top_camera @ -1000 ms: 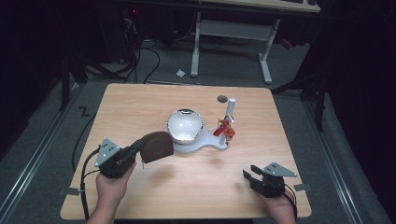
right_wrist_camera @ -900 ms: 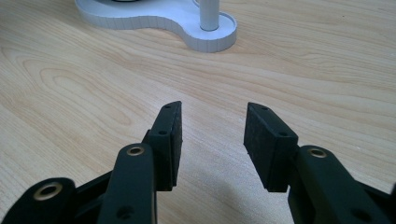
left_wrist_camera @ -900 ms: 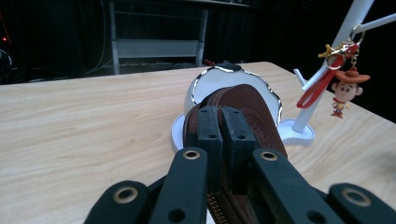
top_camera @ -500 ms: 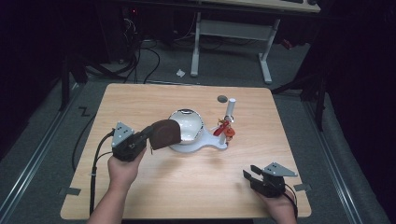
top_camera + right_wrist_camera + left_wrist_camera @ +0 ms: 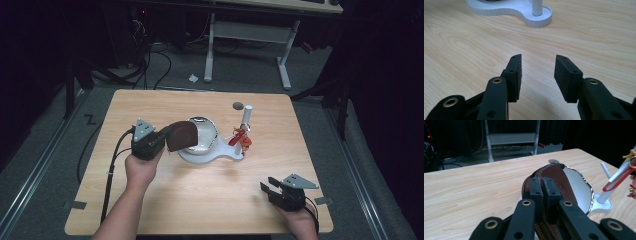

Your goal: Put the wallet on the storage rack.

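Pale wooden table (image 5: 200, 200), rectangular with rounded corners, fine straight grain, matte.

White stand (image 5: 212, 155) near the table's middle, slightly toward the far edge: flat smooth base with ribbed rim, shaped like a large disc joined to a small one. On the large disc, a round mirror (image 5: 204, 135) with scalloped shiny rim, tilted. On the small disc, an upright white post (image 5: 246, 117) hung with a red loop and small gold and orange trinkets (image 5: 241, 140). Just beyond the post, toward the far edge, a small grey disc (image 5: 238, 105) lying flat on the wood.

Brown pouch (image 5: 181, 136), leathery, rounded like a half-moon, brass zip along its near edge in the left gripper view, held in the air just left of the mirror and overlapping its rim in the high view; touching or not, cannot tell.

Left gripper (image 5: 162, 142), black plastic with grey three-cornered plate, left of the table's middle, jaws clenched tight on the pouch's edge, pads (image 5: 541, 192) nearly meeting. Moved since the earlier frames from nearer the front-left part of the table toward the stand, pouch carried along.

Right gripper (image 5: 267, 189), same build, near the front-right corner, low over bare wood, jaws parted partway with nothing between them, pads (image 5: 567, 75) rough and flat; unmoved against the earlier frames, gap slightly narrower.
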A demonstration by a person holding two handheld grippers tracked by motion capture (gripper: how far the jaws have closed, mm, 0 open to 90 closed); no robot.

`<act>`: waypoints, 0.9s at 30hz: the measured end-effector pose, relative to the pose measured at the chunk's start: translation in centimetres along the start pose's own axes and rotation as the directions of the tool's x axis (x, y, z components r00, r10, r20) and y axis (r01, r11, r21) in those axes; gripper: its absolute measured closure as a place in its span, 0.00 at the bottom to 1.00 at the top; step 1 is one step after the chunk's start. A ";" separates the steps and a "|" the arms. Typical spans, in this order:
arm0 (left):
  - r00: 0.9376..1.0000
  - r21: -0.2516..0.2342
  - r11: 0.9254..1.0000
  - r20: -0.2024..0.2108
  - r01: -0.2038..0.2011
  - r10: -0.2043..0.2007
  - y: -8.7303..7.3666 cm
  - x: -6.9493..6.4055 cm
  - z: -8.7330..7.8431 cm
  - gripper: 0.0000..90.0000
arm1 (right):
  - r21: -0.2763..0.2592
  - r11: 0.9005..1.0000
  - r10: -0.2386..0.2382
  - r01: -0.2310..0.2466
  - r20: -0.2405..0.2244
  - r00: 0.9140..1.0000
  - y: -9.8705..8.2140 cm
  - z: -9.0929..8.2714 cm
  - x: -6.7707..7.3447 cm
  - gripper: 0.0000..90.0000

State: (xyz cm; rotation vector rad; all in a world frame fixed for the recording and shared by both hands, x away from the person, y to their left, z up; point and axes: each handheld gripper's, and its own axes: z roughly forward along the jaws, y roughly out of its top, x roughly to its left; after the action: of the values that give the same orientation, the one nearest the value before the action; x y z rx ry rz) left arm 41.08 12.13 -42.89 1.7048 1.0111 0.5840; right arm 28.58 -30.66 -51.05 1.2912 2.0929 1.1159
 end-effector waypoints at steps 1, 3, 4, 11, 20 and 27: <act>1.000 0.007 1.000 -0.002 -0.003 0.003 0.1 0.0 0.2 0.97 | 0.000 1.000 0.000 0.000 -0.001 1.000 0.0 0.0 0.0 0.65; 1.000 0.018 1.000 -0.002 -0.009 0.010 0.2 -0.2 0.5 0.97 | -0.001 1.000 -0.003 0.003 -0.002 1.000 0.0 0.0 0.0 0.65; 1.000 0.021 1.000 -0.004 -0.010 0.010 0.3 -0.2 0.7 0.97 | -0.001 1.000 -0.003 0.003 -0.002 1.000 0.0 0.0 0.0 0.65; 1.000 0.044 0.999 -0.013 -0.014 0.014 0.5 -0.6 1.2 0.96 | 0.004 1.000 -0.002 0.002 -0.007 1.000 0.0 0.1 -0.1 0.65; 1.000 0.055 0.998 -0.027 -0.011 0.012 0.8 -0.8 1.5 0.95 | 0.007 1.000 0.000 0.000 -0.012 1.000 0.0 0.1 0.0 0.65; 0.999 0.063 0.998 -0.032 -0.005 0.007 1.0 -1.2 2.2 0.95 | 0.008 1.000 -0.006 0.006 -0.014 1.000 0.0 0.2 -0.1 0.65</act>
State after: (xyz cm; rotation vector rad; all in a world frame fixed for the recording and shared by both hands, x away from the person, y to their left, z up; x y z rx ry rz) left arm 42.47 9.85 -42.65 1.7590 1.0566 0.5906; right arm 28.71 -30.66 -51.14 1.2841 2.1123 1.1178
